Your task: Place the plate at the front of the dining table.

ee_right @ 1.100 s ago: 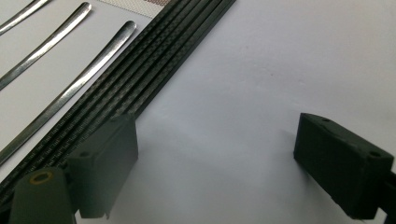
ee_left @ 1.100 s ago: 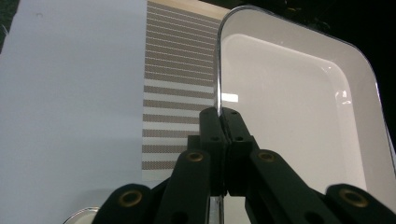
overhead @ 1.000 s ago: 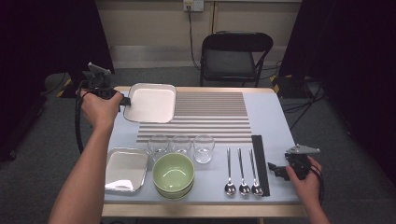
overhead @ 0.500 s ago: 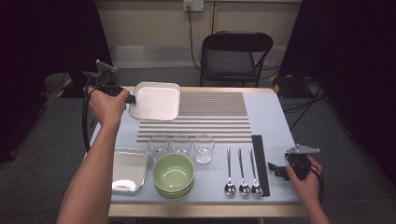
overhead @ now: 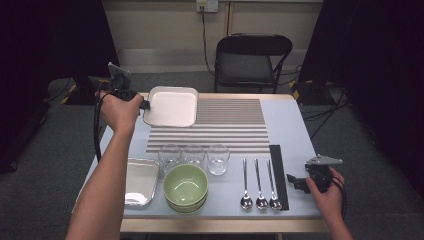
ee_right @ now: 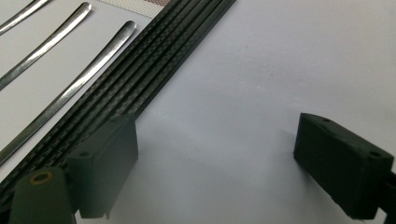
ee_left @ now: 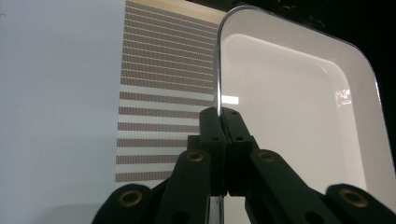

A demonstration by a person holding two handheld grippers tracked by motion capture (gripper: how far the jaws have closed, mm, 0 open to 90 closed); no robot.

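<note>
Striped mat centre bare; glasses, bowls crowd front.

white rectangular tray, glossy, rounded corners, table's far-left corner

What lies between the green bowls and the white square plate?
In the high view, three clear glasses stand between the green bowls and the white square plate.

white tray: right edge cut off | spoons: bowls cut off
</note>
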